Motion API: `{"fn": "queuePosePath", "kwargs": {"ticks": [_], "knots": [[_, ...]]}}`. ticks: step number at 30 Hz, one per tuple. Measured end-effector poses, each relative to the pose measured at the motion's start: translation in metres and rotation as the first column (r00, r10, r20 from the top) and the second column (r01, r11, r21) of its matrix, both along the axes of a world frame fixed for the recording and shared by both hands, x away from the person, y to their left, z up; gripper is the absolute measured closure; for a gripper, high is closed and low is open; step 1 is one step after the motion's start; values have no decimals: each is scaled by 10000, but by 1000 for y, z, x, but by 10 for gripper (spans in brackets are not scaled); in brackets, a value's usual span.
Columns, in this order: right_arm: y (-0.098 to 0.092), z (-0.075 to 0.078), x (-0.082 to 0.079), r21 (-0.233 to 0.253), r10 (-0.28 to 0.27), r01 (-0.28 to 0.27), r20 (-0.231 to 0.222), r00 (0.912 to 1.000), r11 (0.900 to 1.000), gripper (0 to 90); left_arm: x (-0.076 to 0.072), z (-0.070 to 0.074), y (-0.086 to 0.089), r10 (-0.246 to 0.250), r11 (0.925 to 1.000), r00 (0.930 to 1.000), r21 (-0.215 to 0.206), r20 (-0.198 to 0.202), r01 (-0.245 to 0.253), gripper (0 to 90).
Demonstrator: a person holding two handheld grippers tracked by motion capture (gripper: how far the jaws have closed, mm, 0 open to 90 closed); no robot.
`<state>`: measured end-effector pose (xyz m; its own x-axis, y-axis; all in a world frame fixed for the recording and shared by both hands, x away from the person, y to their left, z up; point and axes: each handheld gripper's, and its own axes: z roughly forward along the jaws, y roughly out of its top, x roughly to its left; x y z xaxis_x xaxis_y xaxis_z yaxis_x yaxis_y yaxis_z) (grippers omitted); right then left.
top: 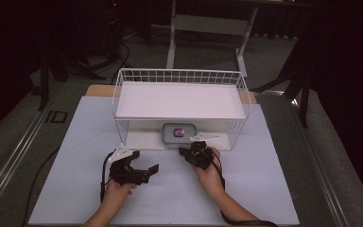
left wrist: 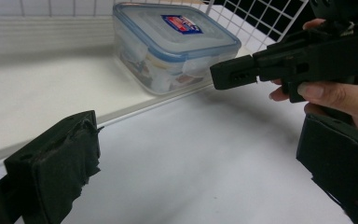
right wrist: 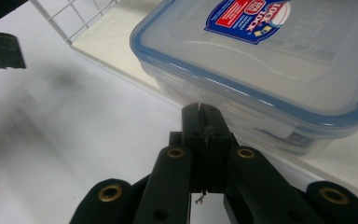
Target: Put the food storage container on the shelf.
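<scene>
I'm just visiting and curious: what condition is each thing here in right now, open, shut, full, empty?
Left gripper: open, jaws wide apart, holding nothing.
Right gripper: shut, jaws pressed together, empty, tips just short of the container.
Plastic container: lid on, sitting on the rack's lower shelf.
Wire rack: upright, top shelf bare.

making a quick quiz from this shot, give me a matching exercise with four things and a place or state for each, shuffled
Things:
1. food container
2. left gripper
3. right gripper
4. top shelf of the wire rack

Places or states:
A. jaws pressed together, tip close to the container's front wall
B. bare white surface with nothing on it
C. on the bottom shelf, blue-rimmed lid closed
D. jaws wide apart, over the white table in front of the rack

Pairs: 1-C, 2-D, 3-A, 4-B
</scene>
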<state>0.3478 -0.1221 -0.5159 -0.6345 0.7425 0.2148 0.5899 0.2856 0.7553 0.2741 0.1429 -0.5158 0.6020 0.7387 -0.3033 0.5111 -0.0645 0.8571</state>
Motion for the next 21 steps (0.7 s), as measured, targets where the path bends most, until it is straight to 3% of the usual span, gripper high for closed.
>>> {"fn": "queuePosePath", "kwargs": {"ticks": [4, 10, 16, 21], "knots": [[1, -1, 6, 84, -169, 170, -91, 9998, 9998, 899, 0, 1, 1, 57, 9997, 10000, -238, 63, -55, 3], [8, 1, 13, 213, -274, 275, -38, 9996, 9994, 898, 1, -1, -2, 43, 10000, 10000, -52, 28, -43, 3], [20, 1, 20, 131, -262, 262, 31, 9997, 9996, 898, 1, -1, -1, 14, 10000, 10000, -94, 71, -14, 3], [26, -2, 23, -240, -385, 390, 219, 9990, 9990, 891, 0, -1, 0, -10, 10000, 9999, -77, 120, 11, 3]]}}
